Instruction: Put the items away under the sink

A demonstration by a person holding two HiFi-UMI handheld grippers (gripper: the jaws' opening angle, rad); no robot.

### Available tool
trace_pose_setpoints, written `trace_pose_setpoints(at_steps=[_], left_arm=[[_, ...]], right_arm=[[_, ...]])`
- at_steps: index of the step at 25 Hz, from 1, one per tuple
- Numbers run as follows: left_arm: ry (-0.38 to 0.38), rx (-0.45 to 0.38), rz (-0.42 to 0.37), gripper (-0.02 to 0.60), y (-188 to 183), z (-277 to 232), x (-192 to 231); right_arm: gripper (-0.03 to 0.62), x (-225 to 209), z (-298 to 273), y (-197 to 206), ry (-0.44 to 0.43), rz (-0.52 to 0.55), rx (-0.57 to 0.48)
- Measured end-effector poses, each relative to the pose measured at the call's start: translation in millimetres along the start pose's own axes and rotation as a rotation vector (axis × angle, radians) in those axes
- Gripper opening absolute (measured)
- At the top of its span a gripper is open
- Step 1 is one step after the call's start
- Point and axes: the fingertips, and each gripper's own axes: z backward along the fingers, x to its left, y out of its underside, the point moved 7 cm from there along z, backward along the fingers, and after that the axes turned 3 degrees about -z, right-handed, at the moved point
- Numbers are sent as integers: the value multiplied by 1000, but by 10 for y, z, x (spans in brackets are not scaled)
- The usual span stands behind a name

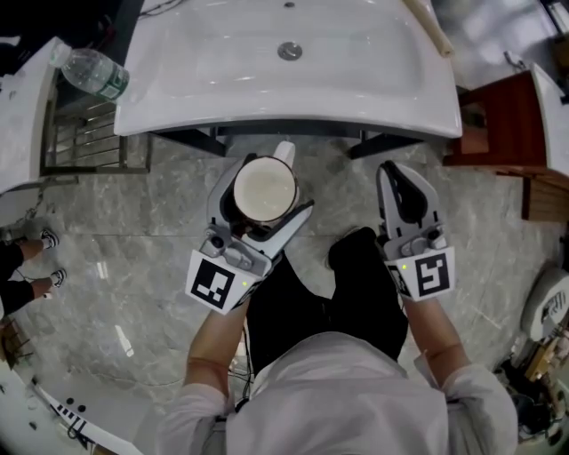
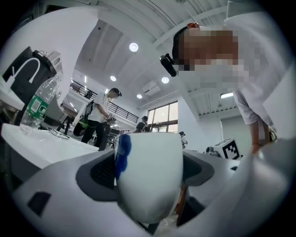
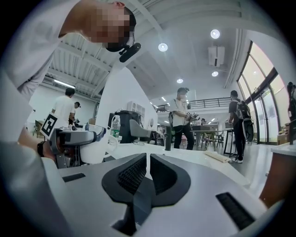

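A white mug (image 1: 264, 189) with a blue mark on its side (image 2: 148, 173) stands upright between the jaws of my left gripper (image 1: 258, 197), which is shut on it, just in front of the white sink basin (image 1: 293, 98). My right gripper (image 1: 402, 188) hangs beside it to the right, pointing toward the sink's front edge; its pads (image 3: 146, 176) are pressed together with nothing between them. In the right gripper view the mug (image 3: 95, 146) and left gripper show at the left. The space under the sink is hidden by the basin.
A plastic water bottle (image 1: 91, 74) lies at the sink's left corner above a metal rack (image 1: 84, 138). A wooden stick (image 1: 428, 27) rests on the sink's right side. A red-brown cabinet (image 1: 507, 133) stands to the right. Grey marble floor (image 1: 142, 258) lies below; another person's feet (image 1: 36, 258) are at far left.
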Motion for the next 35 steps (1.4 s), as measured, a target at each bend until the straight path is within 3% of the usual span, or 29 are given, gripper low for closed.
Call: trace_pose_setpoints(at_steps=[12, 23, 35], left_arm=[[5, 33, 11, 391, 1134, 23, 331], [54, 20, 16, 393, 1877, -81, 635], [65, 36, -58, 393, 2694, -304, 1109]], right_arm=[[48, 72, -293, 961, -42, 6, 24], [48, 16, -513, 1719, -83, 27, 48], [48, -182, -919, 2404, -132, 64, 27]])
